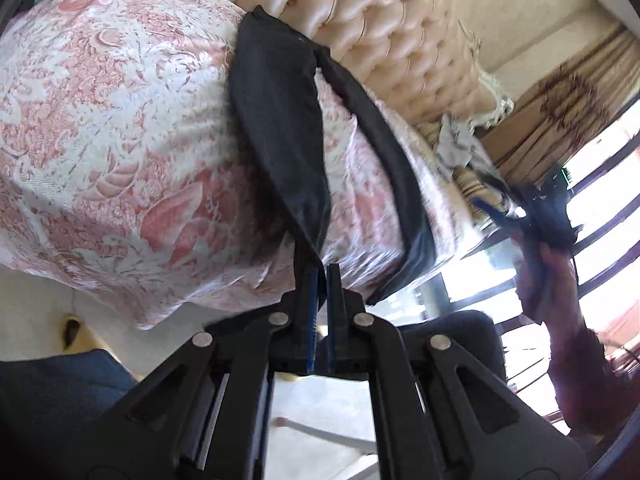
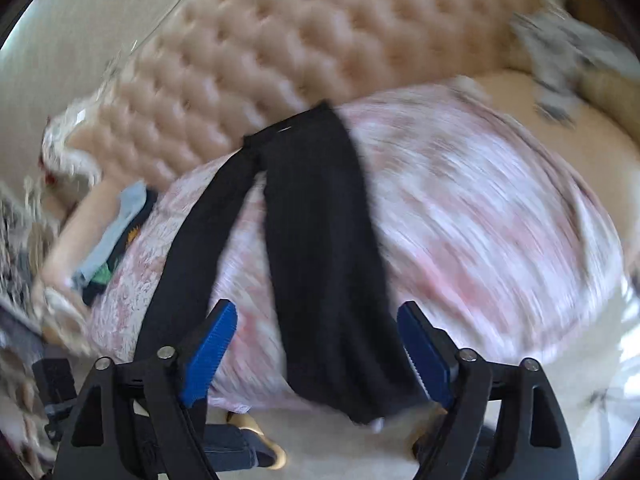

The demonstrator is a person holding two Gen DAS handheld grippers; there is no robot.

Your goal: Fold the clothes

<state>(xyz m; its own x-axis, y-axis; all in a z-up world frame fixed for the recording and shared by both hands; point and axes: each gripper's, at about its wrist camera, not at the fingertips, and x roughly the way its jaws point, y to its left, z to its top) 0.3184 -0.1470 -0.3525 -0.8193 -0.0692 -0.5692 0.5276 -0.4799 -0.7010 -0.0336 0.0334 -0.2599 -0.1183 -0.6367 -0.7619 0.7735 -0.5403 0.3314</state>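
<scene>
**Dark trousers still spread out as folding begins**

The left gripper (image 1: pixel 322 276) is pinching the hem of one leg of the dark trousers (image 1: pixel 280 128), its jaws pressed together on the cloth at the near edge of the bed (image 1: pixel 100 120). The right gripper (image 2: pixel 316 344) is hanging with jaws spread wide around the other leg, not pressing it. The trousers are lying lengthwise across the floral bedspread, legs apart; no fold appears made yet.

Both wrist views close, angled down, sharing bedspread (image 1: pixel 120 140).
</scene>
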